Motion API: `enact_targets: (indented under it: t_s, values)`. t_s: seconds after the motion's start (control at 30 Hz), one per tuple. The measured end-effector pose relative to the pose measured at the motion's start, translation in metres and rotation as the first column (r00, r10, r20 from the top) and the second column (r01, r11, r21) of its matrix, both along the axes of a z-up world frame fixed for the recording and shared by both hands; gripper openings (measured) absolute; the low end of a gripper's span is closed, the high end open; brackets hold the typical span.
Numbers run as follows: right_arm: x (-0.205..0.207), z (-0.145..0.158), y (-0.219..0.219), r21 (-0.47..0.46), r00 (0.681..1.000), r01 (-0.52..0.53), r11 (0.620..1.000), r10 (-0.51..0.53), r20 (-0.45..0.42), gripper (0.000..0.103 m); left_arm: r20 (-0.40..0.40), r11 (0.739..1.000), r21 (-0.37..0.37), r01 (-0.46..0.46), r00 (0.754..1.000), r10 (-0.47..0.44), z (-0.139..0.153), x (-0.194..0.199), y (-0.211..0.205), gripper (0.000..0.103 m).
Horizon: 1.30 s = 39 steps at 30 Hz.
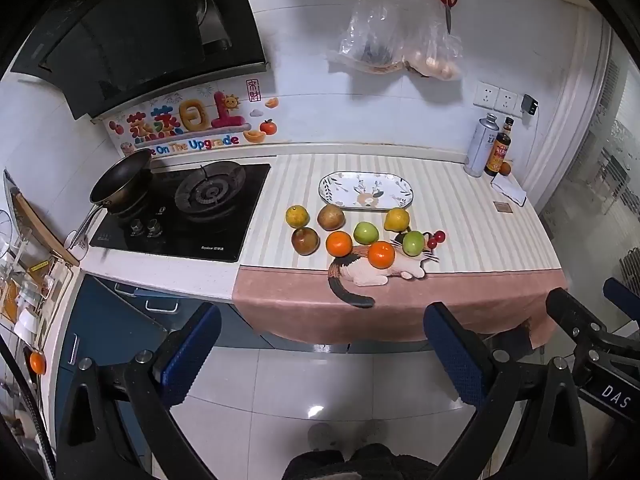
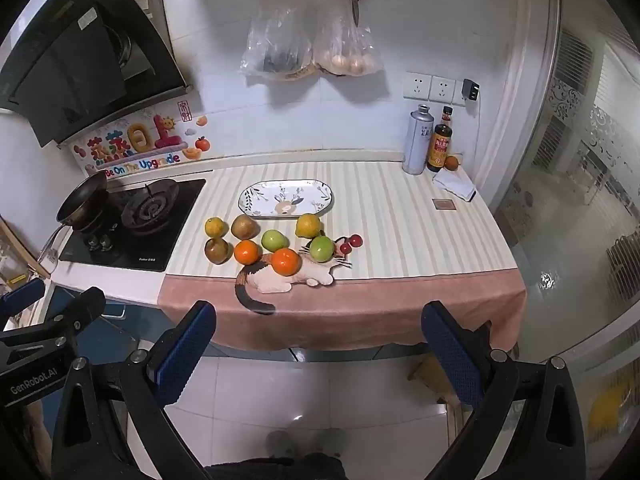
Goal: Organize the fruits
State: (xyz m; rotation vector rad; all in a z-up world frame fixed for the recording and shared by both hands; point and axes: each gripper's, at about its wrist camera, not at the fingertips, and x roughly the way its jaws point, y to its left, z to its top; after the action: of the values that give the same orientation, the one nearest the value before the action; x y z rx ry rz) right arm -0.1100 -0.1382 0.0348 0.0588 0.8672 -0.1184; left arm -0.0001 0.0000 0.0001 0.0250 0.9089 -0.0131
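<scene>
Both cameras ride on hand-held grippers and look forward and steeply down along their own blue-padded fingers, from out over the tiled floor, well back from the counter's front edge. The left wrist view sits further left – the stove [image 1: 188,210] lies near its middle-left, and the right gripper [image 1: 592,320] intrudes at its right edge. The right wrist view sits further right, taking in the glass door, with the left gripper [image 2: 52,304] at its left edge. Both share the striped mat, the oval plate [image 1: 366,191] [image 2: 286,198], the fruit cluster and the back wall – at much the same distance
</scene>
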Motion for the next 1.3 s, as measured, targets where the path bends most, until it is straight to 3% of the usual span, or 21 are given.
enact_targets:
  t_s: [1.3]
  values:
    - [0.003,-0.009,0.0,0.025,1.0,0.005,1.0,-0.005,-0.012,0.103,-0.006,1.0,0.012,0.019,1.0,-0.019,0.003,-0.003,-0.007,0.103]
